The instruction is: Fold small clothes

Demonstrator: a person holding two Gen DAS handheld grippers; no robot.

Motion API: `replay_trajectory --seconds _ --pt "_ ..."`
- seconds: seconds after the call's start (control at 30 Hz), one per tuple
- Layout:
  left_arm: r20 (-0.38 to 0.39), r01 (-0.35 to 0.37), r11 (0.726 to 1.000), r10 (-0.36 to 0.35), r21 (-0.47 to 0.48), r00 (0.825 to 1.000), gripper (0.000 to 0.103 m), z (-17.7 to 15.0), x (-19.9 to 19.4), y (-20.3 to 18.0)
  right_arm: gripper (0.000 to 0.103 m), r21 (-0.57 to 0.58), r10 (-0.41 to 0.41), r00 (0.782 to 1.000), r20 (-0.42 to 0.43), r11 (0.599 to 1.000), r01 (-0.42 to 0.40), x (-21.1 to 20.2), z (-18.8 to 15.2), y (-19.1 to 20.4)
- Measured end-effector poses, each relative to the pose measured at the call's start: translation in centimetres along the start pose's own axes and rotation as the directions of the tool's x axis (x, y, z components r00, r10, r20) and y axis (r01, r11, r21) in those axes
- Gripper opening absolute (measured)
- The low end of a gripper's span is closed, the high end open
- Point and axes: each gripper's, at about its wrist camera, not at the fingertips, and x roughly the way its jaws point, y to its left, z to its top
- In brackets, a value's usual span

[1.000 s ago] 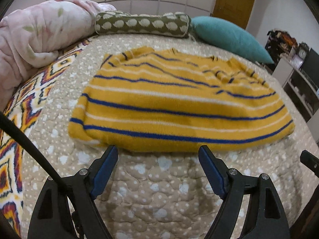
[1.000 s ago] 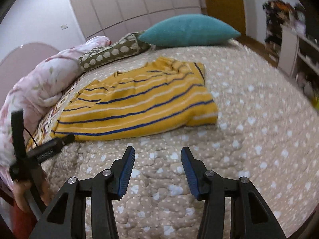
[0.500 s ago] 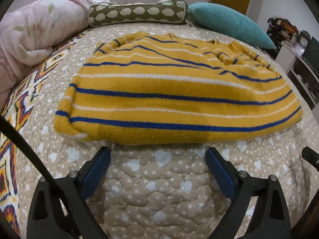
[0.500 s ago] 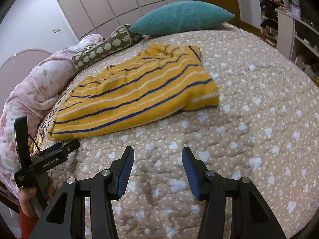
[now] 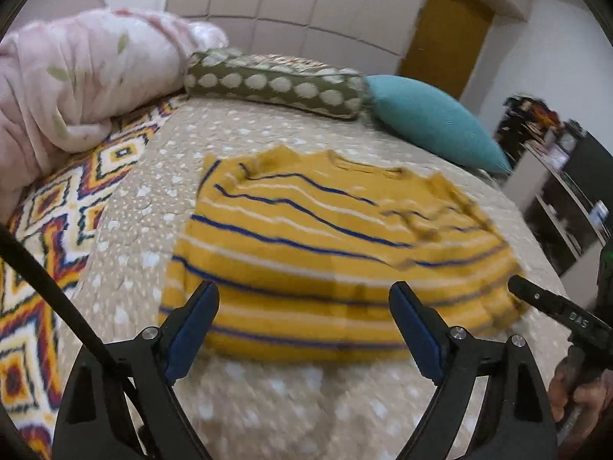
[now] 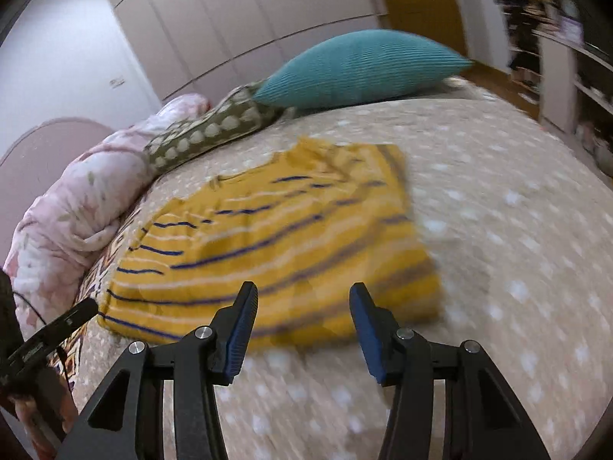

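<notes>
The yellow striped sweater (image 5: 337, 260) lies folded on the spotty bed cover (image 5: 268, 395), in front of the blue pillow (image 5: 433, 122). My left gripper (image 5: 304, 322) is wide and closing a little, with nothing in it. My right gripper (image 6: 302, 322) is open and empty too, near the sweater's front edge.

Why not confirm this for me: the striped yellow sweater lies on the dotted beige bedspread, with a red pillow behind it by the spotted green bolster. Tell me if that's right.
One detail is wrong: the pillow is teal, not red, as the right wrist view shows. The rest holds: the striped yellow sweater lies on the dotted beige bedspread, with the teal pillow behind it by the spotted green bolster.
</notes>
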Motion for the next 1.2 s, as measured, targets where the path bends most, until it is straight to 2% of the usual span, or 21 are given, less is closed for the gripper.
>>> replay_trajectory --seconds 0.03,0.13,0.2,0.27,0.33,0.4,0.43,0.5,0.6,0.7,0.73,0.77,0.83,0.87,0.9,0.97,1.0,1.03,1.07,1.13,1.2 --pt "-0.023 -0.018 1.0 0.017 -0.023 1.0 0.089 0.2 1.0 0.8 0.054 0.002 0.023 1.0 -0.02 1.0 -0.023 1.2 0.6 0.2" --pt "-0.111 -0.081 0.993 0.071 -0.085 0.991 0.077 0.1 4.0 3.8 0.054 0.079 0.093 0.991 -0.101 0.993 -0.085 5.4 2.2 -0.6" --pt "-0.116 -0.08 0.994 0.07 -0.079 0.991 0.075 0.0 4.5 4.7 0.046 0.11 0.06 0.992 -0.108 0.993 -0.048 6.6 3.0 -2.1" --pt "-0.113 -0.084 0.994 0.076 -0.07 0.991 0.075 -0.1 4.2 4.6 0.029 0.147 -0.004 0.994 -0.111 0.989 0.021 6.9 4.1 -3.9" --pt "-0.11 -0.1 0.994 0.094 -0.051 0.99 0.075 -0.3 4.1 4.1 0.032 0.171 -0.045 0.994 -0.098 0.983 0.062 5.9 5.1 -4.6" --pt "-0.102 -0.116 0.993 0.113 -0.028 0.988 0.075 -0.5 4.2 3.8 0.036 0.134 -0.112 0.993 -0.025 0.984 0.115 4.0 6.5 -3.7" --pt "-0.099 -0.12 0.993 0.118 -0.021 0.988 0.075 -0.6 4.2 3.6 0.036 0.114 -0.106 0.994 -0.002 0.988 0.106 3.4 7.2 -3.0" --pt "-0.093 -0.12 0.993 0.118 -0.016 0.989 0.075 -0.6 4.2 3.6 0.036 0.076 -0.059 0.998 -0.004 0.995 0.059 3.6 8.7 -1.1" --pt "-0.087 -0.106 0.994 0.104 -0.028 0.991 0.075 -0.7 4.2 3.7 0.036 0.015 0.06 0.995 -0.078 0.998 -0.059 6.5 9.6 2.5" --pt "-0.082 -0.098 0.995 0.095 -0.032 0.992 0.075 -0.8 4.0 3.8 0.036 -0.009 0.227 0.955 -0.194 0.973 -0.233 10.8 9.0 5.6" --pt "-0.082 -0.099 0.995 0.096 -0.033 0.992 0.075 -0.8 4.0 3.8 0.036 -0.015 0.216 0.951 -0.223 0.974 -0.225 12.2 8.9 5.7" --pt "-0.08 -0.096 0.995 0.093 -0.034 0.992 0.075 -0.8 3.9 3.7 0.036 -0.019 0.144 0.96 -0.24 0.988 -0.153 13.8 8.7 5.1" --pt "-0.078 -0.092 0.995 0.088 -0.037 0.993 0.075 -0.9 3.8 3.7 0.023 0.017 0.069 0.974 -0.218 0.998 -0.066 15.1 9.2 2.7" --pt "-0.078 -0.092 0.995 0.089 -0.038 0.993 0.075 -0.9 3.8 3.7 0.014 0.088 0.072 0.979 -0.188 0.995 -0.056 15.1 9.8 0.4" --pt "-0.079 -0.091 0.995 0.088 -0.04 0.993 0.075 -0.9 3.8 3.7 0.012 0.153 0.06 0.984 -0.167 0.988 -0.034 14.9 10.5 -1.5" --pt "-0.081 -0.086 0.995 0.082 -0.048 0.993 0.075 -0.8 3.7 3.7 0.018 0.261 -0.002 0.993 -0.119 0.965 0.033 13.9 11.9 -5.0" --pt "-0.082 -0.08 0.995 0.075 -0.058 0.994 0.075 -0.8 3.6 3.9 0.019 0.301 -0.095 0.99 -0.101 0.946 0.122 13.0 12.7 -6.6" --pt "-0.081 -0.066 0.995 0.06 -0.075 0.995 0.075 -0.7 3.3 4.1 0.032 0.337 -0.153 0.984 -0.086 0.926 0.173 12.1 13.3 -8.1" --pt "-0.079 -0.053 0.995 0.046 -0.089 0.996 0.075 -0.6 3.0 4.4 0.037 0.376 -0.194 0.978 -0.077 0.903 0.209 11.1 13.7 -9.7" --pt "-0.074 -0.041 0.992 0.032 -0.12 0.997 0.075 -0.4 2.0 5.2 0.037 0.419 -0.17 0.984 -0.059 0.89 0.179 9.5 13.9 -11.1" --pt "-0.067 -0.123 0.983 0.115 -0.136 0.991 0.075 -0.2 1.2 6.4 0.037 0.399 -0.115 0.992 -0.048 0.909 0.124 8.3 13.8 -10.6"
